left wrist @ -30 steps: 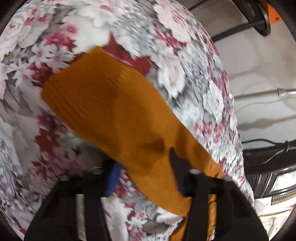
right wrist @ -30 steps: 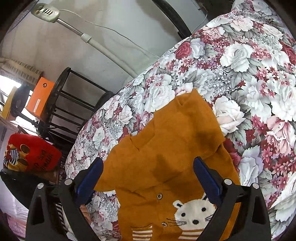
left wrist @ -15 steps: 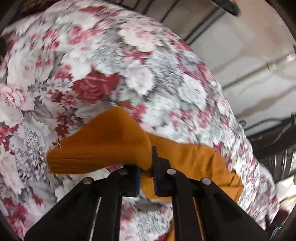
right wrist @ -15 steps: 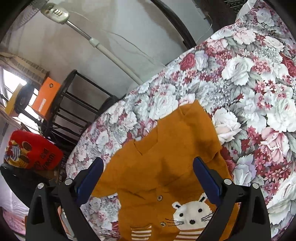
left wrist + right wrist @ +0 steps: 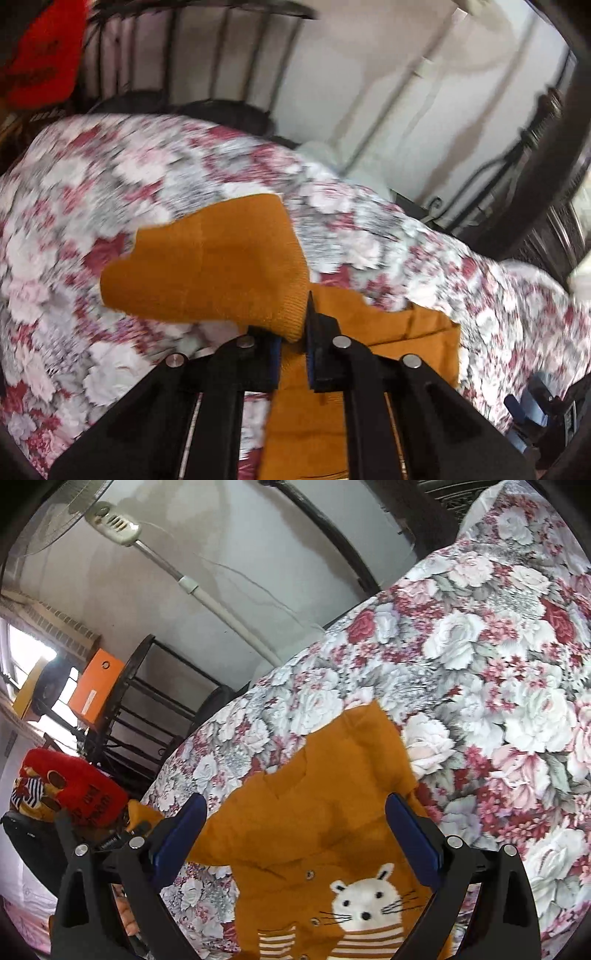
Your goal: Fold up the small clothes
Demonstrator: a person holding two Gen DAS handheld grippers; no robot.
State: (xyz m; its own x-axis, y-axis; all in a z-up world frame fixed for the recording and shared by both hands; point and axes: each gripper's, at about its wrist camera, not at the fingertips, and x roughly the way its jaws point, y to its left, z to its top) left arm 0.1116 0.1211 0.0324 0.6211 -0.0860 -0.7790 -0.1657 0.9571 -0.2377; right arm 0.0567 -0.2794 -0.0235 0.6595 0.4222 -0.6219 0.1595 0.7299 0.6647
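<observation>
Pinching the ribbed cuff, the left gripper (image 5: pixel 293 341) lifts the knit mustard cardigan (image 5: pixel 332 812)'s sleeve over the floral bedspread (image 5: pixel 498 664); right gripper (image 5: pixel 295 834) gapes above the collar.

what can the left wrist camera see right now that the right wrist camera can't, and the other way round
Only the left wrist view shows the left gripper shut on the sweater's ribbed sleeve cuff, lifted off the bedspread.

Only the right wrist view shows the sweater's front: the white cat face, buttons and stripes, framed by the open right gripper. It also shows a standing fan and an orange box.

Both show the mustard sweater on the floral bedspread, and a red plush toy.
</observation>
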